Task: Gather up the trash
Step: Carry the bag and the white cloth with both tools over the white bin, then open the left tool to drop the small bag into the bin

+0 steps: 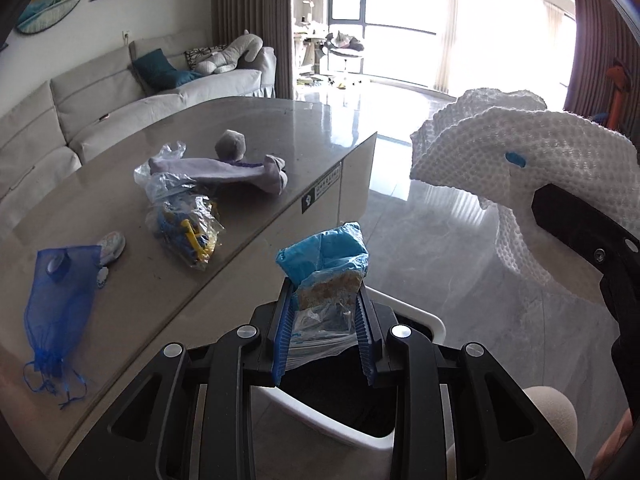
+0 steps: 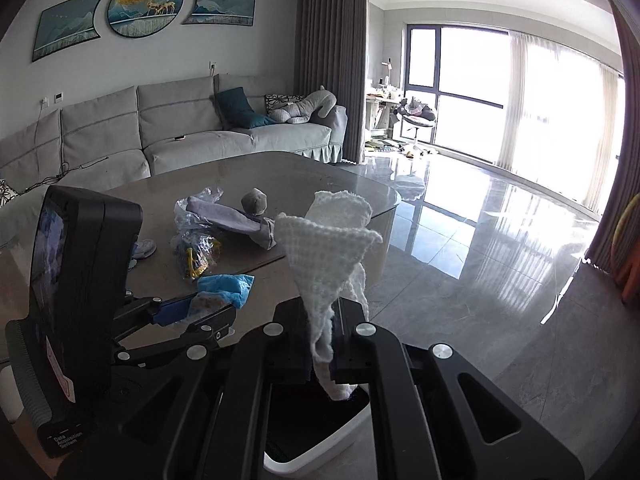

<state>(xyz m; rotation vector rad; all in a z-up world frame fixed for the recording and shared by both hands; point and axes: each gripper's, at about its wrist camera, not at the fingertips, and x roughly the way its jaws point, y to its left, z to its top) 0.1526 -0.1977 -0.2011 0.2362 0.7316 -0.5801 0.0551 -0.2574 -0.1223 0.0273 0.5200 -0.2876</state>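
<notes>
My left gripper [image 1: 325, 300] is shut on a blue and clear snack wrapper [image 1: 326, 258] and holds it above a white trash bin with a black liner [image 1: 434, 322] beside the table. The same gripper and wrapper [image 2: 224, 286] show in the right wrist view. My right gripper [image 2: 332, 320] is shut on a white waffle-textured paper towel [image 2: 328, 248], also above the bin [image 2: 320, 456]. The towel [image 1: 520, 152] appears at the right of the left wrist view.
On the grey table [image 1: 168, 288] lie a blue mesh drawstring bag [image 1: 56, 300], a clear bag of yellow and blue toys [image 1: 188, 228], a lilac cloth [image 1: 224, 172], a grey ball [image 1: 231, 145] and a small shoe-like item [image 1: 111, 245]. A grey sofa [image 2: 160, 128] stands behind; glossy floor [image 2: 480, 240] at right.
</notes>
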